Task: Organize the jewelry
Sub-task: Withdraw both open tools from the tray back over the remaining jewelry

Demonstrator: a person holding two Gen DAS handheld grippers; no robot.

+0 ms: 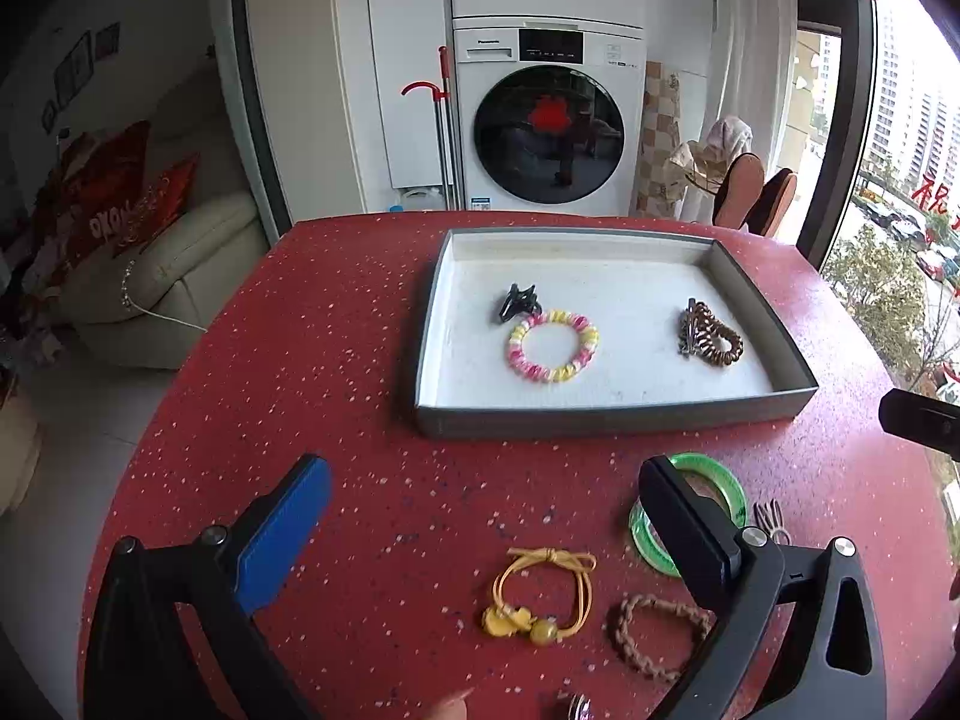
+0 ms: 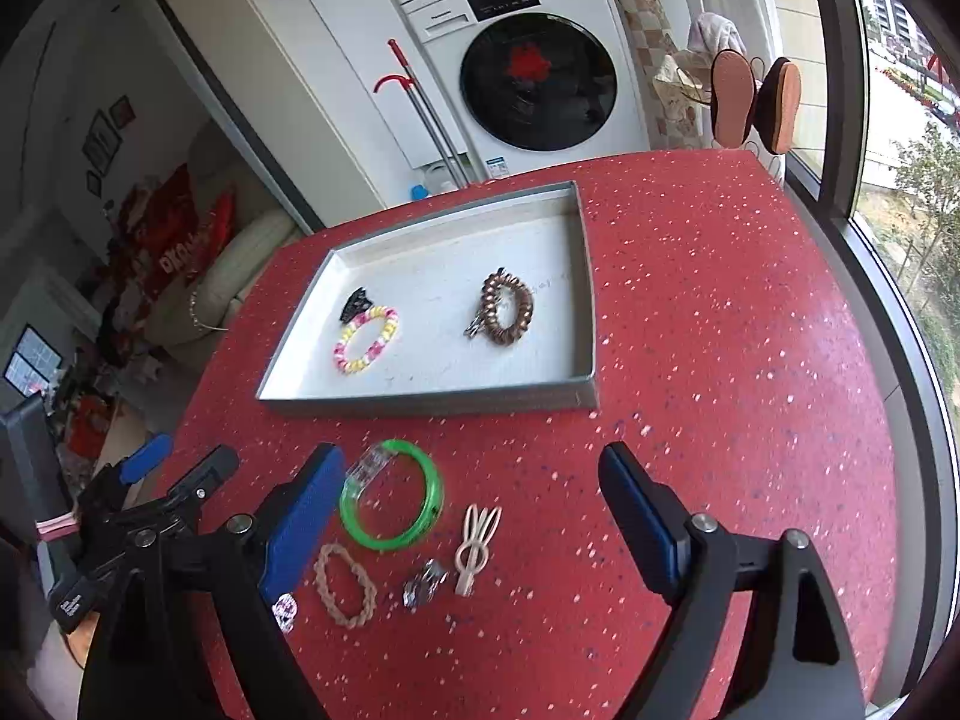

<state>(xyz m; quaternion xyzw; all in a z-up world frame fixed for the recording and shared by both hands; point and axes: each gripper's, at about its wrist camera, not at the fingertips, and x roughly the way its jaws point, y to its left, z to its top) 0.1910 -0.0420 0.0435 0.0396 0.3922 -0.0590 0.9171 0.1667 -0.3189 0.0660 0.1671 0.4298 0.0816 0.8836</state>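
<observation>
A grey tray [image 1: 606, 417] [image 2: 432, 402] on the red table holds a pink-yellow coil hair tie [image 1: 553, 345] [image 2: 366, 339], a black claw clip [image 1: 517, 302] [image 2: 356, 302] and a brown coil tie [image 1: 714, 336] [image 2: 506, 308]. In front of the tray lie a green bangle [image 1: 720, 486] [image 2: 393, 495], a yellow hair tie [image 1: 543, 591], a brown braided tie [image 1: 657, 636] [image 2: 345, 585], a cream hairpin [image 2: 476, 546] and a small shiny clip [image 2: 424, 583]. My left gripper [image 1: 486, 498] is open above the table, empty. My right gripper [image 2: 471, 486] is open over the loose pieces, empty.
A washing machine [image 1: 549, 120] stands beyond the table's far edge, with a cream sofa [image 1: 162, 276] to the left and a window [image 2: 900, 180] along the right. The left gripper also shows at the left in the right wrist view [image 2: 174, 480].
</observation>
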